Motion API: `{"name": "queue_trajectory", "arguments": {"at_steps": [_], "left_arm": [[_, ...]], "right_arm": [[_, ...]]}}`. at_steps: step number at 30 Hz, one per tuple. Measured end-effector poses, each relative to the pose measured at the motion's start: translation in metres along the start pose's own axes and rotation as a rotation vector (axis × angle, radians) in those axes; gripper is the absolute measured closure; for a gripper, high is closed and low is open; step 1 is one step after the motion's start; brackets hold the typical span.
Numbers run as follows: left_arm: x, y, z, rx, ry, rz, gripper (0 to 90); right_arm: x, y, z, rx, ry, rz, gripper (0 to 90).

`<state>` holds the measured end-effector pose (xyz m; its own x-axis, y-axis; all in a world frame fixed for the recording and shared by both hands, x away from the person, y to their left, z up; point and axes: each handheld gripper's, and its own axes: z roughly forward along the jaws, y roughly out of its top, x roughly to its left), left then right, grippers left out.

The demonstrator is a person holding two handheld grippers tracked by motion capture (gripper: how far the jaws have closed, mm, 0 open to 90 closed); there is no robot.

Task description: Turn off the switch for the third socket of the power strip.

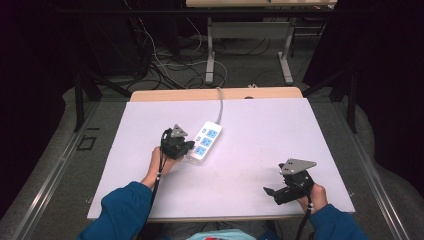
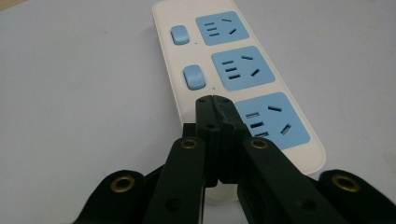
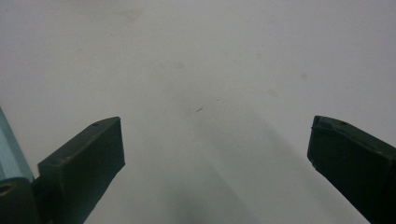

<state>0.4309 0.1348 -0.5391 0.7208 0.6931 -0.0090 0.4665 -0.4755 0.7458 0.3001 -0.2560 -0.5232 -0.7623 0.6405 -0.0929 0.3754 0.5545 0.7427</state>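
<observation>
Closed left gripper at the near end of the power strip; right gripper open and idle

The white table (image 1: 250, 145) carries a white power strip (image 1: 205, 141) with three blue sockets, lying left of centre, its grey cable (image 1: 220, 102) running to the far edge. The left gripper (image 2: 214, 100), jaws pressed together with nothing between them, has its tips over the strip's near end beside the nearest socket (image 2: 273, 119). The right gripper (image 1: 272, 192) rests near the table's front right, well apart from the strip, jaws spread wide over bare surface

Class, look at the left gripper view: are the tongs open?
No, the left tongs are pressed shut, tips over the power strip.
</observation>
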Motion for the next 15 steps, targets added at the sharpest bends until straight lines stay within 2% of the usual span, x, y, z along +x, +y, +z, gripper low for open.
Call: {"name": "queue_trajectory", "arguments": {"at_steps": [6, 8, 9, 15], "left_arm": [[0.0000, 0.0003, 0.0002, 0.001, 0.005, 0.007, 90.0], [0.0000, 0.0003, 0.0002, 0.001, 0.006, 0.006, 90.0], [-0.0003, 0.0003, 0.0002, 0.001, 0.008, 0.008, 90.0], [-0.0003, 0.0003, 0.0002, 0.002, 0.008, 0.010, 90.0]], "right_arm": [[0.0015, -0.0004, 0.0005, 0.006, -0.005, 0.018, 3.3], [-0.0003, -0.0005, -0.0001, 0.005, -0.002, 0.000, 3.3], [0.0009, -0.0008, -0.0002, 0.002, -0.004, 0.013, 3.3], [0.0012, -0.0005, 0.0000, 0.005, -0.001, 0.011, 3.3]]}}
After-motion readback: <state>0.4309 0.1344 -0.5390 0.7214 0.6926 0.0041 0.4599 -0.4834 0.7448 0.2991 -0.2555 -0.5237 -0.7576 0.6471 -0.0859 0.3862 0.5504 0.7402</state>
